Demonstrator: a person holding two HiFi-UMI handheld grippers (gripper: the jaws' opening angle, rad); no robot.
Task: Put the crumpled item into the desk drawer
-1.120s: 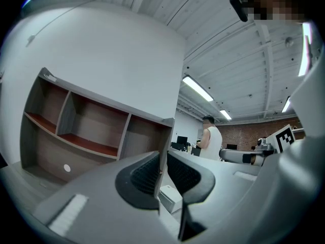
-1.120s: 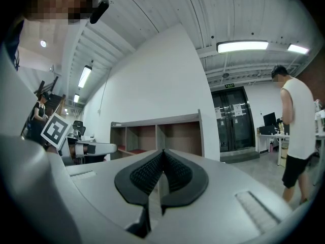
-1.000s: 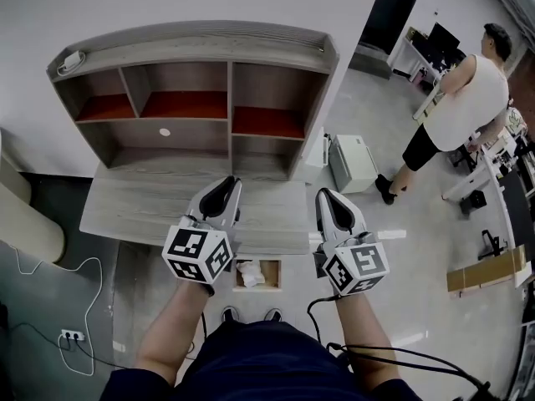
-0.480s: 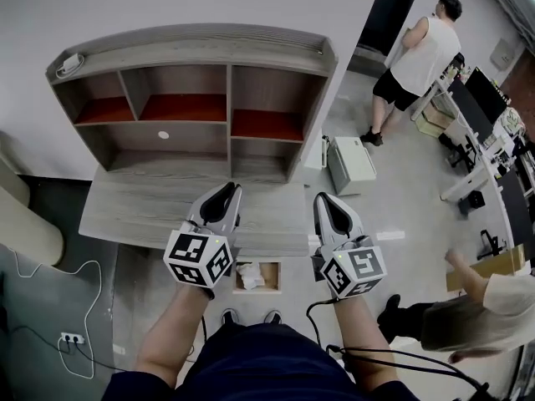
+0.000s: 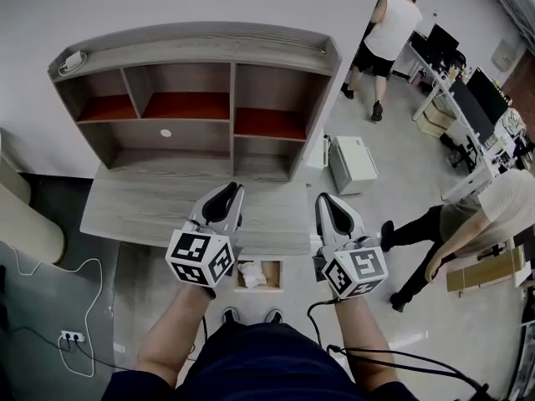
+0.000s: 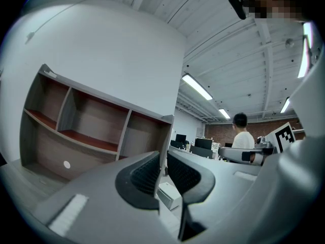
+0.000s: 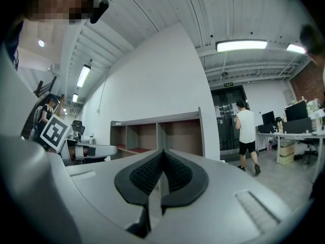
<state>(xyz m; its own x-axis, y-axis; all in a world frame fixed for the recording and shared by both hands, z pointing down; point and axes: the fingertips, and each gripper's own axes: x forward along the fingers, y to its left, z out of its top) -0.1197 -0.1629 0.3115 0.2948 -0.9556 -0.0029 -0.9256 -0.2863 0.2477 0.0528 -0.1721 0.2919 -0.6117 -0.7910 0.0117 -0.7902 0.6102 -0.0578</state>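
Note:
A crumpled white item (image 5: 250, 274) lies inside the open wooden drawer (image 5: 271, 266), seen just below the desk's front edge between my two arms. The grey wood desk (image 5: 142, 211) carries a shelf hutch (image 5: 196, 82). My left gripper (image 5: 229, 189) hovers over the desk's front edge, jaws together with only a thin slit and nothing in them (image 6: 163, 159). My right gripper (image 5: 323, 199) hangs level with it off the desk's right corner, pads touching and empty (image 7: 162, 154). Both are above the drawer and apart from the item.
A white box (image 5: 351, 164) stands on the floor right of the desk. One person (image 5: 387, 27) walks at the far right; another (image 5: 472, 220) bends near cardboard (image 5: 485, 270). A socket strip (image 5: 68, 337) and cable lie on the floor at left.
My grippers have hardly moved. The person in white has walked farther off toward the top right, and a second person has come into view at the right.

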